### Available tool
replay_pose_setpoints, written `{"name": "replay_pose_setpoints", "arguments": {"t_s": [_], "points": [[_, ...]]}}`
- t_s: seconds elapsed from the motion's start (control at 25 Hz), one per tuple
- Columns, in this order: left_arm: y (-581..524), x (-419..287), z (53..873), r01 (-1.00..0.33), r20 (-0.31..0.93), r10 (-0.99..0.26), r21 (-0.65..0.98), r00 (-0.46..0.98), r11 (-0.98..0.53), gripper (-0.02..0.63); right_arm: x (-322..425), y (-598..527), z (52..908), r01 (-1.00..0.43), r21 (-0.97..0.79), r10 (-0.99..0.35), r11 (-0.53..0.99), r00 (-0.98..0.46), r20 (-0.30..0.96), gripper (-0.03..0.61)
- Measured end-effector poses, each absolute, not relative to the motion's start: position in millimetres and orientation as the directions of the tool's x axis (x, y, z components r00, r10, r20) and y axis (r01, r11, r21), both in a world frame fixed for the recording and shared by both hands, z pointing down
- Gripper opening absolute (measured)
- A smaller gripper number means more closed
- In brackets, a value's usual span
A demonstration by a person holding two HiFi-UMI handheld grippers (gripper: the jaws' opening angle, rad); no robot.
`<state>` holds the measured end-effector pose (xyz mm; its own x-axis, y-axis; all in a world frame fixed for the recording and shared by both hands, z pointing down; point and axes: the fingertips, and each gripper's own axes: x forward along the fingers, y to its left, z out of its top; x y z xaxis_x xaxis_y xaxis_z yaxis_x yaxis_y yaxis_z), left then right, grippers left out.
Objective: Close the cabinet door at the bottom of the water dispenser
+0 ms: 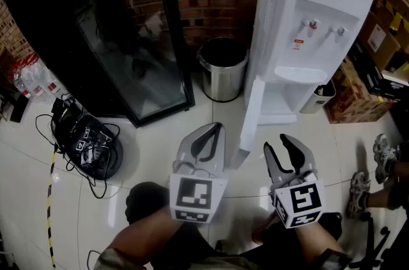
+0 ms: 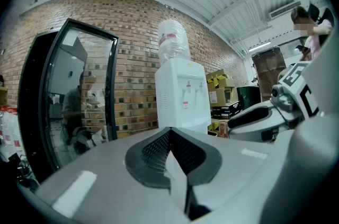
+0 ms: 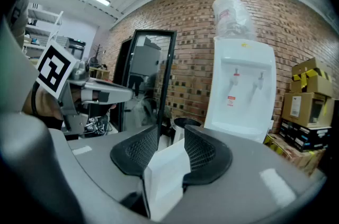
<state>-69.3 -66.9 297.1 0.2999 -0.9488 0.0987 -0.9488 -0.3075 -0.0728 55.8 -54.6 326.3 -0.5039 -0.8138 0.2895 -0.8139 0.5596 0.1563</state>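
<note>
The white water dispenser (image 1: 307, 26) stands against the brick wall. Its bottom cabinet door (image 1: 250, 119) hangs open, swung out over the floor toward me. My left gripper (image 1: 216, 126) is just left of the door's free edge, jaws closed tip to tip with nothing held; its own view shows the tips meeting (image 2: 169, 132) below the dispenser (image 2: 183, 98). My right gripper (image 1: 279, 142) hovers just right of the door, jaws apart. In the right gripper view the white door (image 3: 167, 172) shows through the gap between the open jaws (image 3: 172, 130), and no pad presses on it.
A steel waste bin (image 1: 222, 67) stands left of the dispenser, beside a black glass-door fridge (image 1: 108, 39). Tangled cables on a black base (image 1: 86, 144) lie on the floor at left. Cardboard boxes (image 1: 377, 52) and a person's shoes (image 1: 377, 166) are at right.
</note>
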Motion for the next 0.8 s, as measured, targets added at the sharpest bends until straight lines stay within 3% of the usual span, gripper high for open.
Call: {"name": "replay_pose_setpoints", "arguments": {"t_s": [0.44, 0.8], "points": [[-90.4, -74.5, 305.0, -0.946, 0.116, -0.946, -0.080, 0.303, -0.313, 0.000, -6.7, -66.7, 413.5, -0.687, 0.244, -0.698, 0.685, -0.522, 0.490, 0.158], [-107.3, -70.0, 311.6, -0.941, 0.133, -0.938, -0.063, 0.322, -0.332, 0.000, -8.0, -74.3, 455.2, -0.640, 0.268, -0.644, 0.720, -0.474, 0.601, 0.127]]}}
